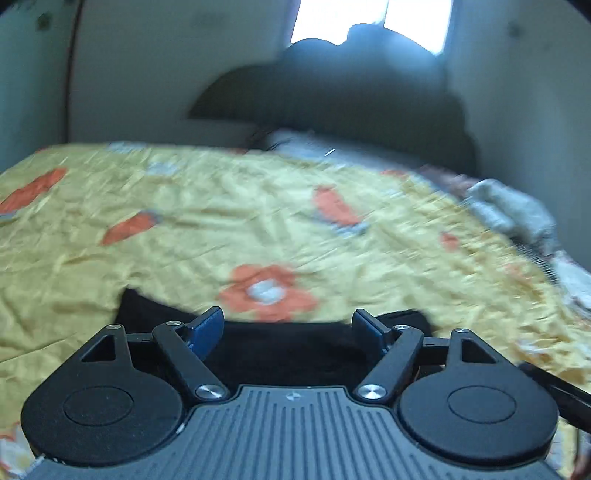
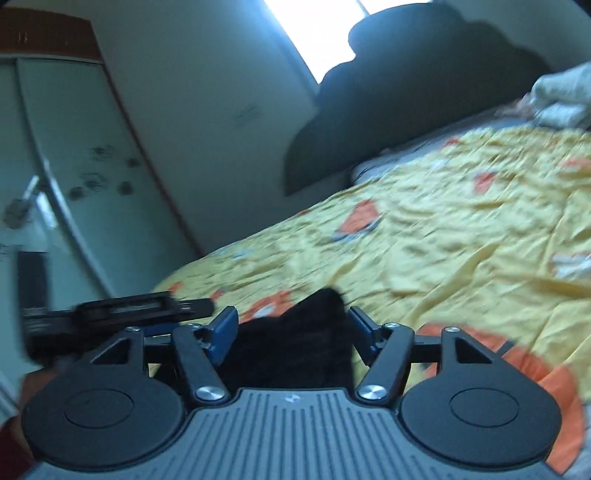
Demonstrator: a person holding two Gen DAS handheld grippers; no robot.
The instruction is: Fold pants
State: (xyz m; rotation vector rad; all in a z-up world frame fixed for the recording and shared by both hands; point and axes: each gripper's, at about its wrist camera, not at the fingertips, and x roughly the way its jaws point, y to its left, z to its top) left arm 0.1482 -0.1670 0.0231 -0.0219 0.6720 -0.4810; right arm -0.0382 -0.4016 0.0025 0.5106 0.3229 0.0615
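The black pants (image 1: 280, 347) lay on the bed directly under and between the spread fingers of the left gripper (image 1: 288, 325). In the right wrist view a bunched black fold (image 2: 295, 339) sat between the right gripper (image 2: 291, 328), also spread wide. One yellow flowered bedsheet (image 1: 221, 206) stretched ahead. One pale towel heap (image 1: 509, 210) lay far right; a dark headboard (image 1: 332, 99) and one bright window (image 1: 373, 22) stood beyond.

Blurring across both views, smearing the yellow flowered bedspread (image 1: 280, 206) and its orange blooms. Hiding most of the black pants (image 1: 288, 350) behind the left gripper (image 1: 288, 325) body, leaving shape and folds unreadable. Covering the pants' lower part in the right wrist view too. Streaking a black device (image 2: 122, 310) at left, identity unclear. Cutting off pale bedding (image 2: 565, 96) at the right edge.
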